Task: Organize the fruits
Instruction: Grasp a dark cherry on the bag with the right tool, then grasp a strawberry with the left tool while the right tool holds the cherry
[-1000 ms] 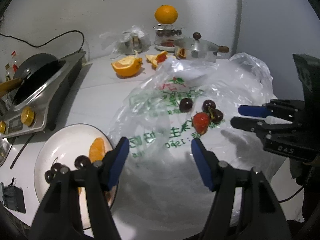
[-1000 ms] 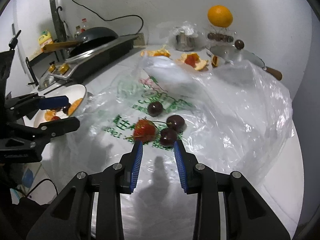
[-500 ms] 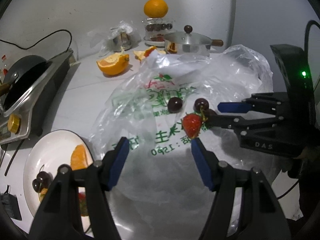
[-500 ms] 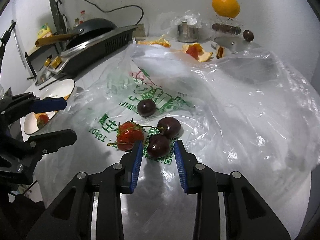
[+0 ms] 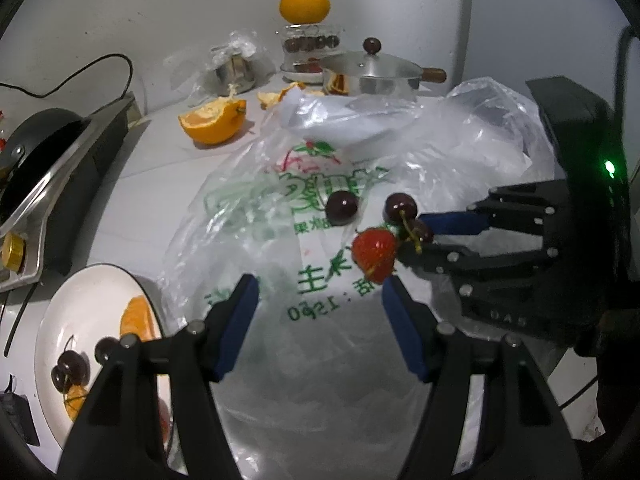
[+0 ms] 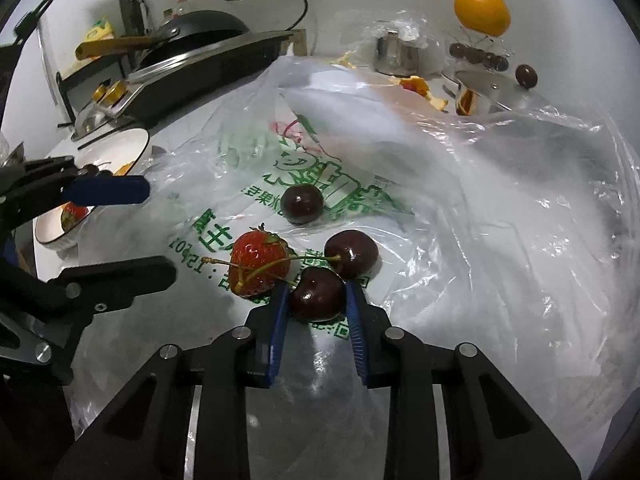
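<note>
Surroundings: a white table [image 5: 132, 184] carries a crumpled clear plastic bag [image 6: 460, 208] printed in green, spread flat as the working surface. At the far edge stand a steel lidded pot [image 5: 372, 74] with a wooden handle, a whole orange [image 5: 305, 3] perched on a glass jar, a small metal cup [image 5: 236, 72] and a cut orange half [image 5: 212, 122] with peel scraps beside it. A black pan [image 6: 192, 30] sits on a cooker at the left side. A white plate [image 5: 86, 300] near the left gripper holds an orange segment and dark cherries.

Obstructions: a strawberry [image 6: 260, 266] lies just beside the target cherry, a long stem crossing over it; a second cherry [image 6: 352, 254] touches the target from behind. A third cherry [image 6: 302, 204] lies apart, farther up the bag.

Task item: dark red glossy cherry [image 6: 318, 300], resting on the bag between the blue pads of the right gripper [image 6: 316, 308].

Tongs: right gripper jaws are narrow and closing, both pads at the cherry's sides. Left gripper [image 5: 318, 320] jaws stand wide with nothing between them, held above the bag near the strawberry.

Change: a second ago the right gripper's tips sat short of the fruit cluster; now they flank the cherry. The left gripper has shifted closer over the bag, its gap unchanged.
</note>
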Motion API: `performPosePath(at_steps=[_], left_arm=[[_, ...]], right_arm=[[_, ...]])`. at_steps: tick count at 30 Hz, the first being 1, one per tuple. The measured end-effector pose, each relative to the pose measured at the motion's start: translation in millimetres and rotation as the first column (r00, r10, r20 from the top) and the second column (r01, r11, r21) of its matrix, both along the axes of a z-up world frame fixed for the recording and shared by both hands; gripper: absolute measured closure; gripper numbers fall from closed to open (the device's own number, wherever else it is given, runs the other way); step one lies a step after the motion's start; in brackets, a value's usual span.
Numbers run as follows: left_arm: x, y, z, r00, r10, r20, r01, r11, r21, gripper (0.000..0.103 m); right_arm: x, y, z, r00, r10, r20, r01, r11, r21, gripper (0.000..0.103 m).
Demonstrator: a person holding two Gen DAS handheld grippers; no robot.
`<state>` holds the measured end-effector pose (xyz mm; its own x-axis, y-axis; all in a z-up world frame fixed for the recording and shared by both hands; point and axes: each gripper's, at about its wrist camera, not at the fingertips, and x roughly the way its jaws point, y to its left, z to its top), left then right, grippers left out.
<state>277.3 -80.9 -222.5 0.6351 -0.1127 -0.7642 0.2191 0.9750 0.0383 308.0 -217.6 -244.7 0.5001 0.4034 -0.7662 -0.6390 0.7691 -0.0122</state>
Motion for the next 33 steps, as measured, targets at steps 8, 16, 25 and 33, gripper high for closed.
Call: performPosePath(at_steps=[8,16,25,33], left_arm=[[5,-16,-4,0.999,-0.038,-0.010,0.038,0.999,0.022,0.037],[18,-36,-15,0.998,-0.058,-0.008,0.058,0.997,0.057,0.037],[26,-51,-20,0.992,-0.124,0.000,0.123,0.989,0.076,0.039],[29,-53,-25,0.990,-0.143,0.014,0.141,0.985,0.103,0.067]], right_arm=[[-7,-21,16,0.999,-0.025,0.028,0.024,0.999,0.041,0.073],[-18,-47,36,0.997,-0.064,0.045,0.059,0.994,0.089,0.073],[-18,-59,36,0.994,-0.102,0.040,0.098,0.991,0.091,0.073],[-17,-73,39,0.988,-0.147,0.049,0.142,0.986,0.088,0.073]])
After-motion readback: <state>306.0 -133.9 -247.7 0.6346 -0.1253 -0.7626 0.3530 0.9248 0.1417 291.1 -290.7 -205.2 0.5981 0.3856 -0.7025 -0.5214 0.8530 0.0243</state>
